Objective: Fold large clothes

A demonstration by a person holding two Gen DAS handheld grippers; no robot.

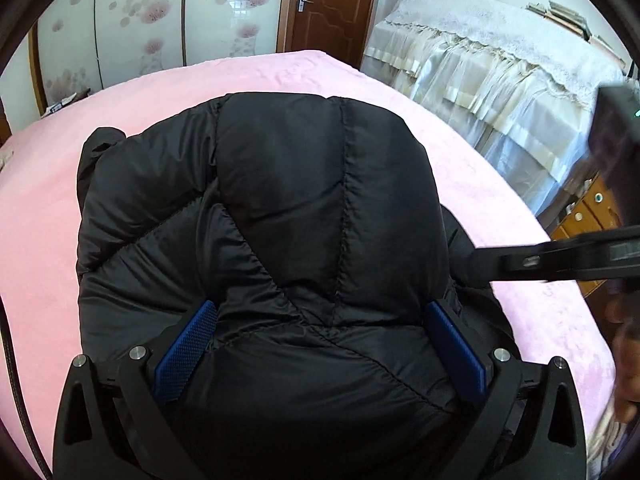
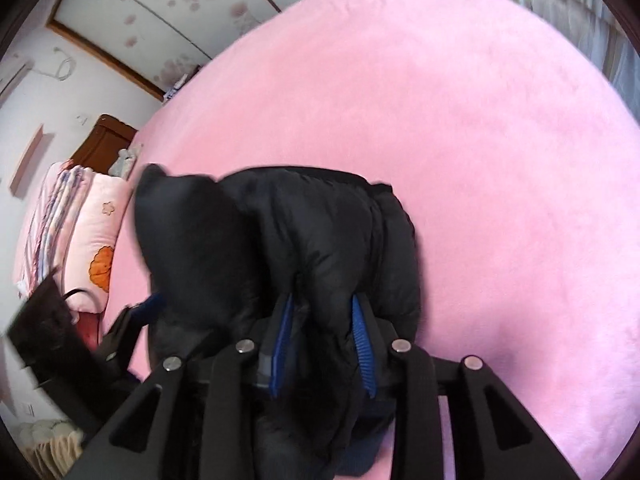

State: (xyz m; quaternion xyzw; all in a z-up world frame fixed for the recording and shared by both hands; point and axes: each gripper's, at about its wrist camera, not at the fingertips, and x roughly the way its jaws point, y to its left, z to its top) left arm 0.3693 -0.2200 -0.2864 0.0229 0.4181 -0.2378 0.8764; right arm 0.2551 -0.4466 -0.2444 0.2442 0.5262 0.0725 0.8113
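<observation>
A black puffer jacket (image 1: 280, 208) lies bunched on the pink bed (image 1: 60, 200). My left gripper (image 1: 320, 312) has its blue pads (image 1: 188, 344) on either side of a thick bulge of the jacket's near edge, jaws wide around it. My right gripper (image 2: 322, 304) is closed on a fold of the same jacket (image 2: 320, 232); fabric fills the gap between its blue pads (image 2: 362, 344). The right gripper also shows in the left wrist view (image 1: 560, 260) at the jacket's right side. The left gripper shows blurred in the right wrist view (image 2: 132, 320).
A flowered wardrobe (image 1: 160, 12) and a brown door (image 1: 332, 4) stand beyond the bed. A cloth-covered piece of furniture (image 1: 500, 60) stands to the right. Pillows and folded bedding (image 2: 80, 240) lie at the bed's head.
</observation>
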